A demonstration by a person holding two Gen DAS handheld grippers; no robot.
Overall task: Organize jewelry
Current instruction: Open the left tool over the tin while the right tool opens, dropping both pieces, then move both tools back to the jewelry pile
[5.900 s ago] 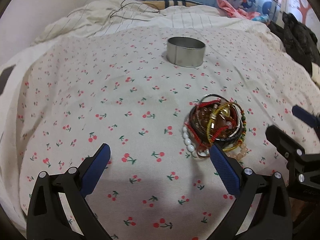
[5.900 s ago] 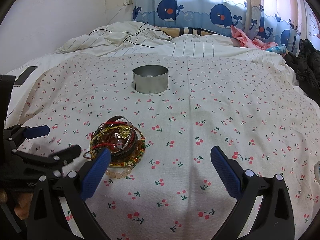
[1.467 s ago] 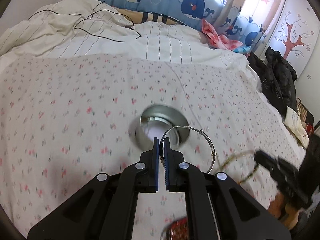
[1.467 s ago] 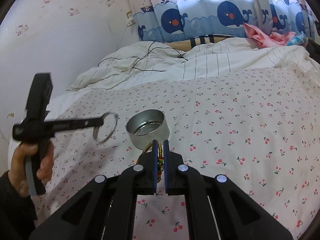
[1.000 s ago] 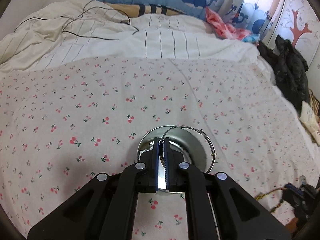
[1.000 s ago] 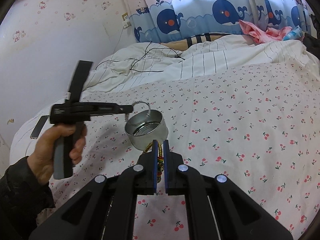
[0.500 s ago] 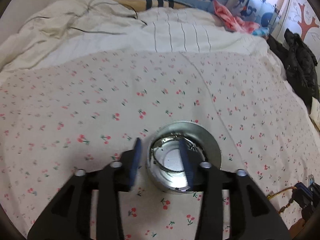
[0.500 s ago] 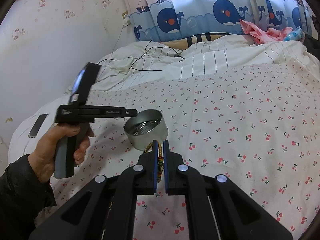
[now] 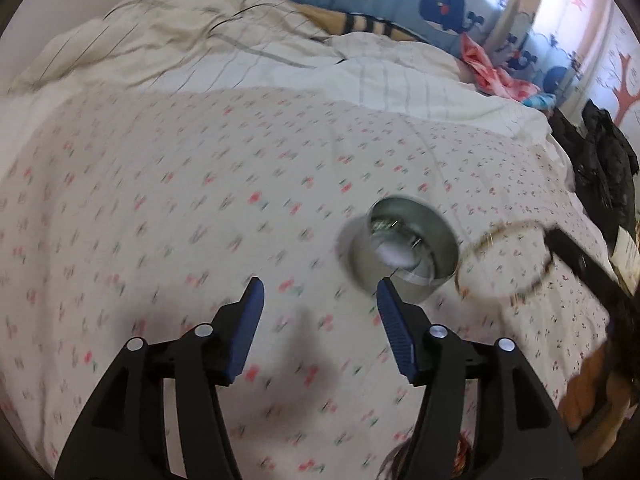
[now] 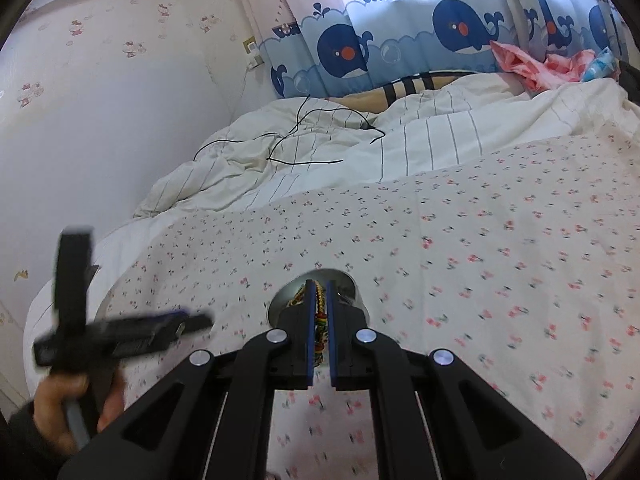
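Left wrist view: the left gripper (image 9: 318,300) is opening with nothing between its blue pads, beside the round silver metal tin (image 9: 402,254).

Right wrist view: the right gripper (image 10: 319,320) pinches a multicoloured beaded bracelet (image 10: 319,312) over the tin; an off-centre release could drop the bracelet onto the cherry-print bedspread (image 10: 480,264).

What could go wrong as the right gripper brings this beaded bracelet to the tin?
1. The beaded bracelet hangs as a wide loop from the shut right gripper; it could catch the metal tin's rim and land outside.
2. The tin stands on soft bedding, so a nudge might tip it.
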